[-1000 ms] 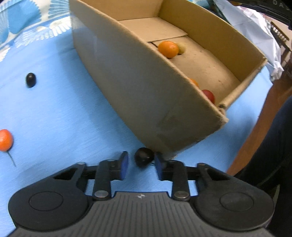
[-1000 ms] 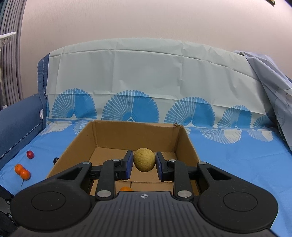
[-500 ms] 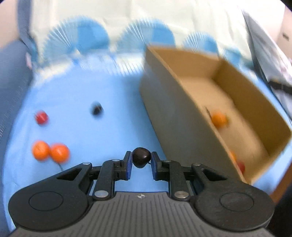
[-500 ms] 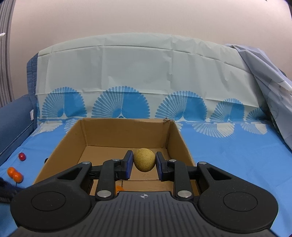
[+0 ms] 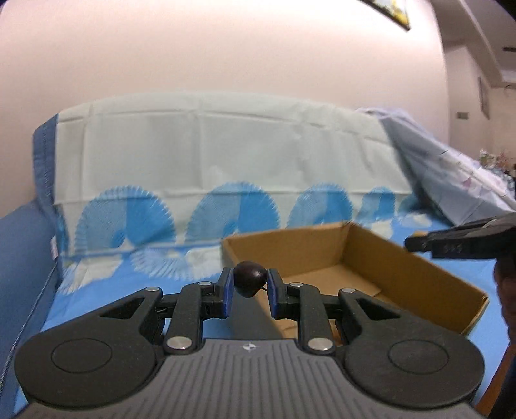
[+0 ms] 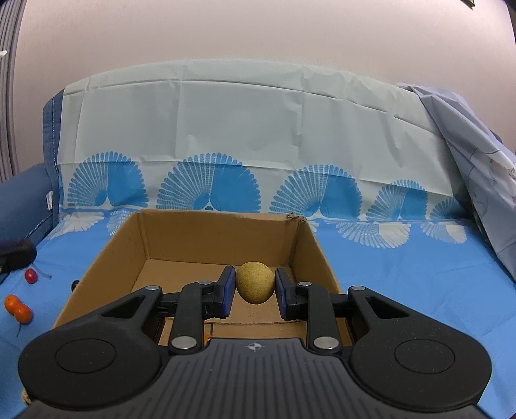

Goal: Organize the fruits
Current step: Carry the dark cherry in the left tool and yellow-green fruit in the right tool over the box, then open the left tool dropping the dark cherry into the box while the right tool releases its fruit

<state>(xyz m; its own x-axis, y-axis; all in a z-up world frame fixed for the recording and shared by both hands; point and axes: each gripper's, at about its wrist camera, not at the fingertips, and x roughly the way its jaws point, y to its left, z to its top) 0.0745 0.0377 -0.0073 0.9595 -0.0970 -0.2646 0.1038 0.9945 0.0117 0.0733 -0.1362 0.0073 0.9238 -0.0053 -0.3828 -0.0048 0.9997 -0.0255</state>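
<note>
Left fingers (image 5: 228, 291) pinching dark fruit (image 5: 250, 278), right fingers (image 6: 228, 291) clamping tan fruit (image 6: 255, 286) above box (image 6: 222, 237)

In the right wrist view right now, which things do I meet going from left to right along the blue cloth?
Two orange fruits → small red fruit → cardboard box → tan round fruit held in the right hand-held gripper.

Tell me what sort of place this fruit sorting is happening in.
Probably a home living room: a blue sofa draped with a fan-patterned cloth, a framed picture on the plain wall, and a cardboard box set on the cloth for the fruit.
</note>
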